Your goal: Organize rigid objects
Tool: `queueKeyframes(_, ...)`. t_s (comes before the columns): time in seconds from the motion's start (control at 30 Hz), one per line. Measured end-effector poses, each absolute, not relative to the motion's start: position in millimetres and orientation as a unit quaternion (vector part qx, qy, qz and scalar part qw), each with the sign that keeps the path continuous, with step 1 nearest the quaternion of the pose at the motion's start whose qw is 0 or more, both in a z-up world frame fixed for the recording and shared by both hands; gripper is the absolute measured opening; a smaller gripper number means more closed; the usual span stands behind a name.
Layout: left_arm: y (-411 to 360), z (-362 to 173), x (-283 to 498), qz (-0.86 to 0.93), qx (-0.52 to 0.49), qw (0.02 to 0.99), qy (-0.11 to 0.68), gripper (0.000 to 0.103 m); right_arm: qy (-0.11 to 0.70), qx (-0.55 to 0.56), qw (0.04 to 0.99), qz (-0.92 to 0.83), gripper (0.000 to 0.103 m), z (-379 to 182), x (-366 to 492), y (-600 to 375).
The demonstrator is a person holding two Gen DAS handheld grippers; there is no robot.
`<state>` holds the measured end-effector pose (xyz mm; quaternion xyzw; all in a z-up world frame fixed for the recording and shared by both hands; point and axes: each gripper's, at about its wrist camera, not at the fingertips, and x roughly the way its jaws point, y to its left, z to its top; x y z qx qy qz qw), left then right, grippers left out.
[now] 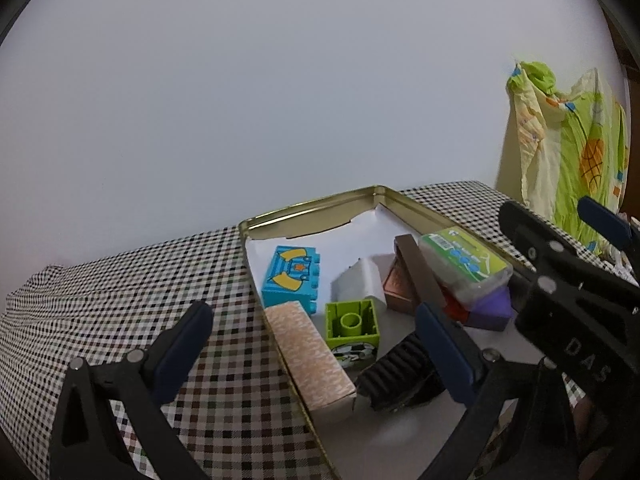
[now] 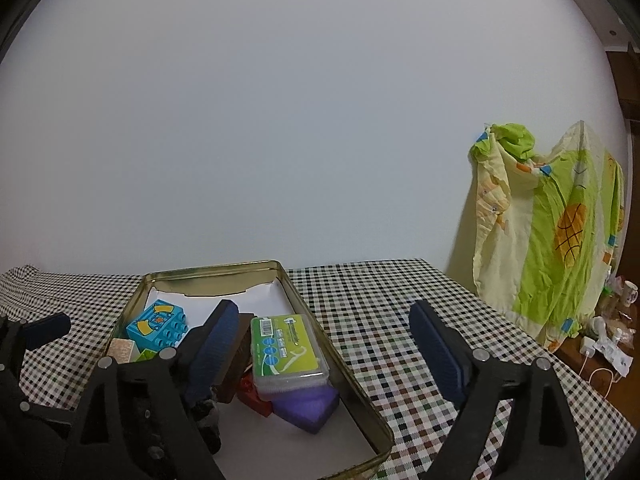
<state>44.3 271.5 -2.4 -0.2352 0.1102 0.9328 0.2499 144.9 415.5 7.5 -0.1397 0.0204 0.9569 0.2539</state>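
Left gripper (image 1: 312,336): jaws wide, empty, straddling tin's (image 1: 304,206) left wall. Right gripper (image 2: 324,344): wide, empty, over tin's right rim. Blocks, floss box (image 2: 286,346), all inside tin. Risk: lowered finger likely nudges the stacked floss box.

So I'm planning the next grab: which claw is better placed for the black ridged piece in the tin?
Left. The left claw hangs open right over the black ridged piece.

right gripper (image 2: 324,344) spread wide, empty, left finger over tin (image 2: 352,376), right finger over checked cloth (image 2: 380,304) | in tin: blue brick (image 2: 158,326) toward far left corner; green-lidded box (image 2: 286,350) against right wall, atop purple block (image 2: 310,406) | left gripper (image 2: 40,330) at left edge
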Motion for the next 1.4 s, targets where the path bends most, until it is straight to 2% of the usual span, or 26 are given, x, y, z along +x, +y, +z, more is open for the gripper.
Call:
queueKeyframes(0.9,218.4,8.5,60.5,0.952,-0.173,0.245,0.056,0.103,-0.001,-0.094,0.262,0.960,0.091,15.0,186.2,367.6)
queueKeyframes(1.4,206.9,10.9,66.8,0.956,-0.159,0.241,0.049,0.103,-0.011,-0.025,0.283,0.959,0.092,21.7,224.3,353.4)
